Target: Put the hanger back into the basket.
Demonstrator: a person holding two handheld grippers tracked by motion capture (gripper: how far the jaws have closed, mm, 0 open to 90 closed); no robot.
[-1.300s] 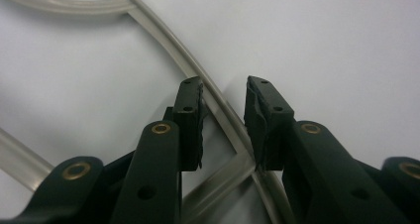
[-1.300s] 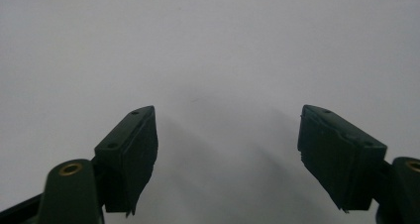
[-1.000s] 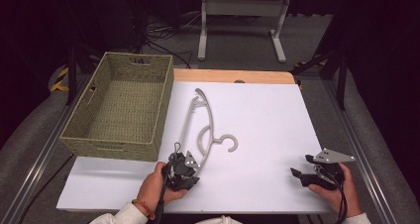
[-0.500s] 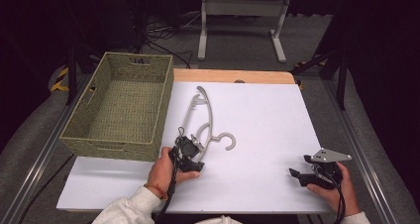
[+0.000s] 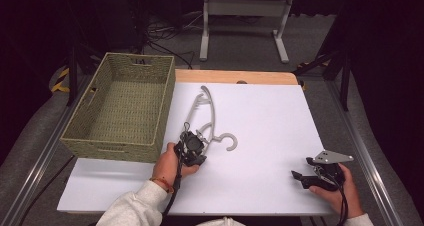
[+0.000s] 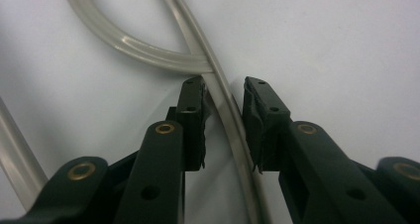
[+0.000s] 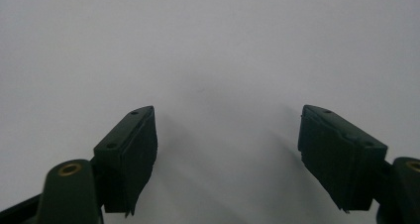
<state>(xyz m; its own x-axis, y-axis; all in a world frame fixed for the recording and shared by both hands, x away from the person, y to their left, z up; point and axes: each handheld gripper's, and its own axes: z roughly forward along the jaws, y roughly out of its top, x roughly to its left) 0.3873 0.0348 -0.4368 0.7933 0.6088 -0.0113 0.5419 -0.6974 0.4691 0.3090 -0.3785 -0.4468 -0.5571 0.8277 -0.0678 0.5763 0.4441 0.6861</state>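
Note:
A pale grey plastic hanger (image 5: 214, 117) lies flat on the white tabletop (image 5: 265, 121), its hook curling to the right. My left gripper (image 5: 192, 147) sits at the hanger's near end, beside the hook's neck. In the left gripper view its jaws stand open on either side of the hanger's thin bar (image 6: 225, 105), with a small gap on each side, and the left gripper (image 6: 224, 85) reaches to where the bar meets a loop. My right gripper (image 5: 300, 178) rests at the table's front right, wide open (image 7: 228, 120) over bare white surface, holding nothing.
A green woven basket (image 5: 114, 147) stands on the table's left side, close to the hanger and the left hand. A wooden strip (image 5: 235, 76) borders the table's far edge. A white metal stand (image 5: 245, 8) is on the floor behind.
The left hand has pushed its gripper forward onto the hanger, so the jaws now straddle the bar. The right gripper has stayed where it was.

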